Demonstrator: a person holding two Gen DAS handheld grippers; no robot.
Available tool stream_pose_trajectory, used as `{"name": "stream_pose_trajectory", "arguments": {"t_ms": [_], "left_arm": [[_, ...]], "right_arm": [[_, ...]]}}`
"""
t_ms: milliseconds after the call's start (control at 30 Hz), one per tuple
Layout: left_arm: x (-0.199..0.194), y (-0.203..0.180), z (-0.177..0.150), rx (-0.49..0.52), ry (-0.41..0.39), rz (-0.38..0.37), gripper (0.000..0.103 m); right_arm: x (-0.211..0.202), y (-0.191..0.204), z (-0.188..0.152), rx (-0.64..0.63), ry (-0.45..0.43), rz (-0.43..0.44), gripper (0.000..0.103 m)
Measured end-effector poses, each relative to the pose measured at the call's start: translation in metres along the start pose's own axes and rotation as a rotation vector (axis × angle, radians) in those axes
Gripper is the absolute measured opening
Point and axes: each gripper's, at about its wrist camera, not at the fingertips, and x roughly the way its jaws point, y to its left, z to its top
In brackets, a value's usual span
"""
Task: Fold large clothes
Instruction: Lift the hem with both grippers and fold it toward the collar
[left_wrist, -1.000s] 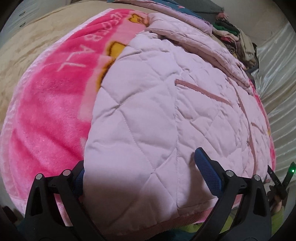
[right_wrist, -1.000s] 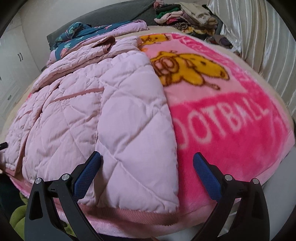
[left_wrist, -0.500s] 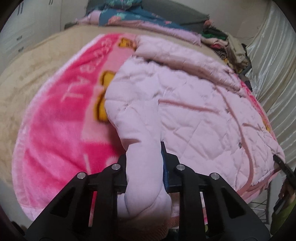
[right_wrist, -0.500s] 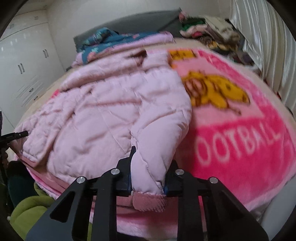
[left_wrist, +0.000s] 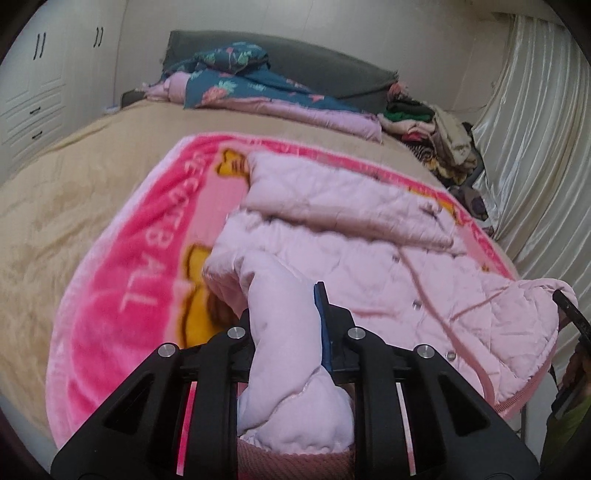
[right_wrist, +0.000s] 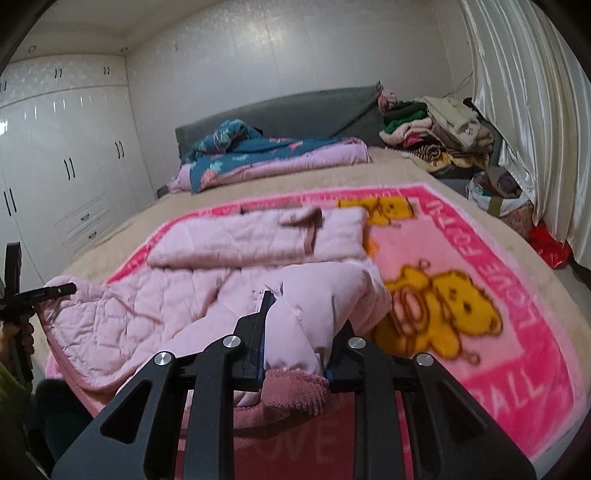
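Observation:
A pale pink quilted jacket (left_wrist: 351, 236) lies spread on a pink bear-print blanket (left_wrist: 122, 280) on the bed, with one sleeve folded across its top. My left gripper (left_wrist: 284, 317) is shut on a bunched corner of the jacket's hem and holds it above the blanket. In the right wrist view the jacket (right_wrist: 155, 306) sags between both hands over the blanket (right_wrist: 480, 266). My right gripper (right_wrist: 299, 328) is shut on the other hem corner, and the ribbed pink trim hangs below its fingers. The fabric hides the pads.
A beige bedspread (left_wrist: 74, 184) covers the bed. A folded blue and pink quilt (left_wrist: 258, 88) lies by the grey headboard (right_wrist: 295, 110). A pile of clothes (right_wrist: 436, 125) sits at the far right corner. White wardrobes (right_wrist: 55, 166) stand left; curtain (right_wrist: 517, 92) and bags (right_wrist: 498, 192) stand right.
Both grippers were open over the hem, then shut on it and rose. The jacket's near edge has lifted off the blanket, and both views have tipped up towards the headboard.

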Motion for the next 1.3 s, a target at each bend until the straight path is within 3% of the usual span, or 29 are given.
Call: {"name": "stream_pose_trajectory", "arguments": {"t_ms": [533,1300], "left_arm": [[0.002,-0.016,0.073,0.015,-0.089,-0.001,0.012],[0.040,-0.026,0.124,0.059,-0.147,0.083,0.012]], "right_arm": [[0.021,-0.007,0.065,-0.003,-0.099,-0.020,0.020],[0.073,-0.019,0.105,0.036,-0.157,-0.108,0.020]]}}
